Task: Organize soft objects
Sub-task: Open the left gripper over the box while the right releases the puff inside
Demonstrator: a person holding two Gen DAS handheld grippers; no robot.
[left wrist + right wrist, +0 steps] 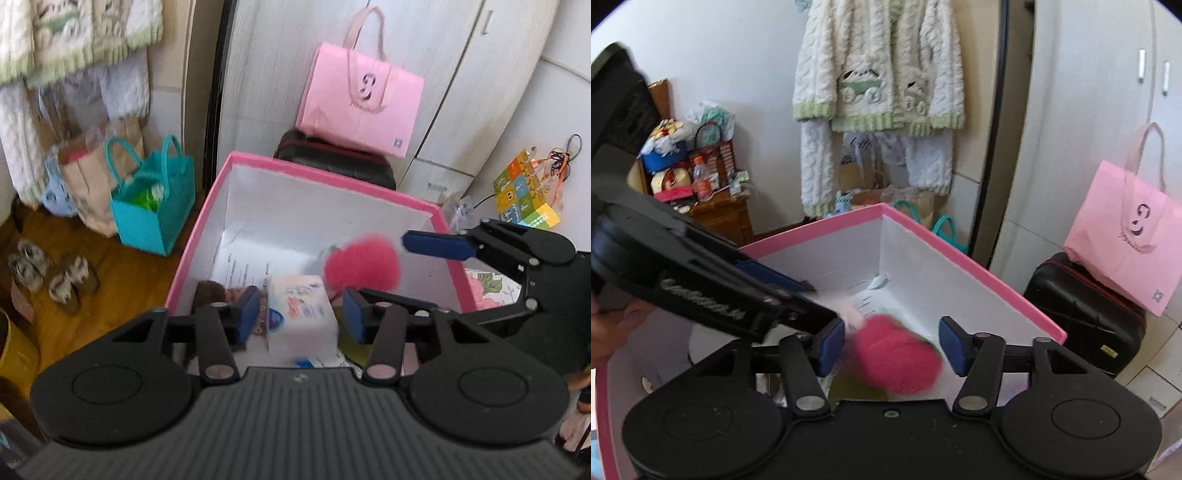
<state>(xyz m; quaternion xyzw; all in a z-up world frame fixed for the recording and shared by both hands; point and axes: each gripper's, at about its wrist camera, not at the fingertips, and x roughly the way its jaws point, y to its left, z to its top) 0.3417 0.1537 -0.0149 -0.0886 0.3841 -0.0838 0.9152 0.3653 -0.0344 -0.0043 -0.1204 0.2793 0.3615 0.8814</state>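
Observation:
A pink-rimmed box (332, 176) with white inner walls stands open below both grippers. A fluffy pink plush (362, 263) appears blurred inside it, above the box floor. My left gripper (301, 318) is open over the box's near side, with nothing between its blue pads. My right gripper (892, 348) is open too. The pink plush (894, 360) shows beyond its pads without being pressed by them. One blue-padded finger (436, 245) of the right gripper reaches in from the right. A brown plush (214, 292), a white printed carton (301, 308) and papers lie in the box.
A pink tote bag (360, 107) leans on a black suitcase (332, 162) behind the box. A teal bag (155, 206), a paper bag and slippers (48, 275) sit on the wooden floor to the left. A knitted sweater (879, 74) hangs on the wall. White cabinet doors stand at the right.

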